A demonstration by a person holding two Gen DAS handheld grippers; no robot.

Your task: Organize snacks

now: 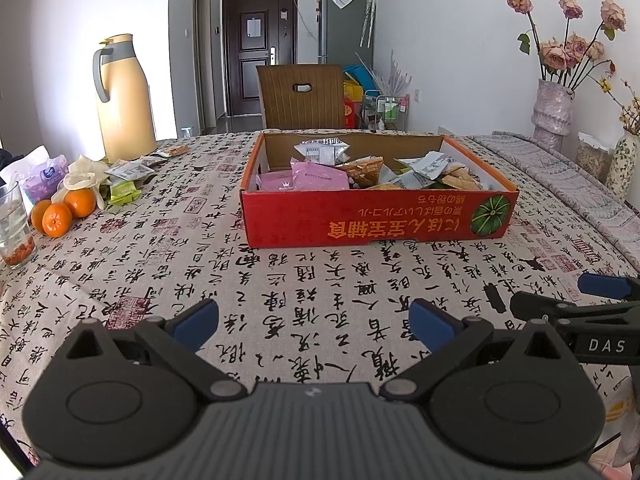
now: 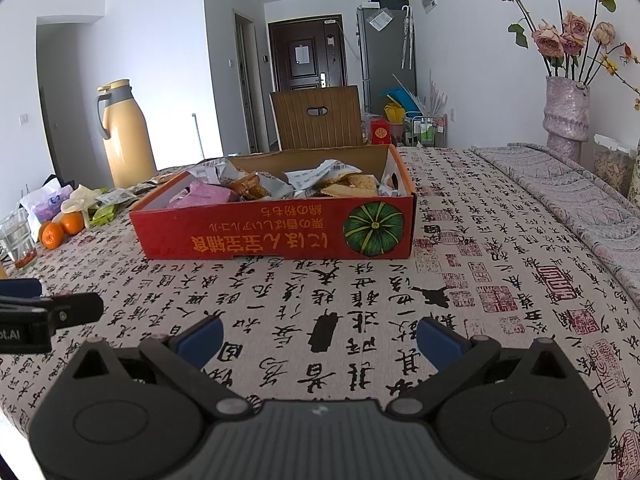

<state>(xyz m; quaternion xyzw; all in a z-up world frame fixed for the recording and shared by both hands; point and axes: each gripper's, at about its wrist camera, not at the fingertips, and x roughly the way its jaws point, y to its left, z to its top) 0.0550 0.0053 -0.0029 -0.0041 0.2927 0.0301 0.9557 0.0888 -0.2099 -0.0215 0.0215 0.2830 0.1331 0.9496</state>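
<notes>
A shallow red cardboard box with a green pumpkin picture stands mid-table, holding several snack packets: pink ones, silver ones and brown ones. More loose snack packets lie at the far left near the oranges. My left gripper hovers low over the cloth in front of the box, open and with nothing in it. My right gripper is also open with nothing between its fingers, in front of the box's right half. Each gripper shows at the other view's edge.
A yellow thermos jug, oranges, a glass and a tissue pack stand at the left. Vases with dried roses stand at the right. A brown chair is behind the table.
</notes>
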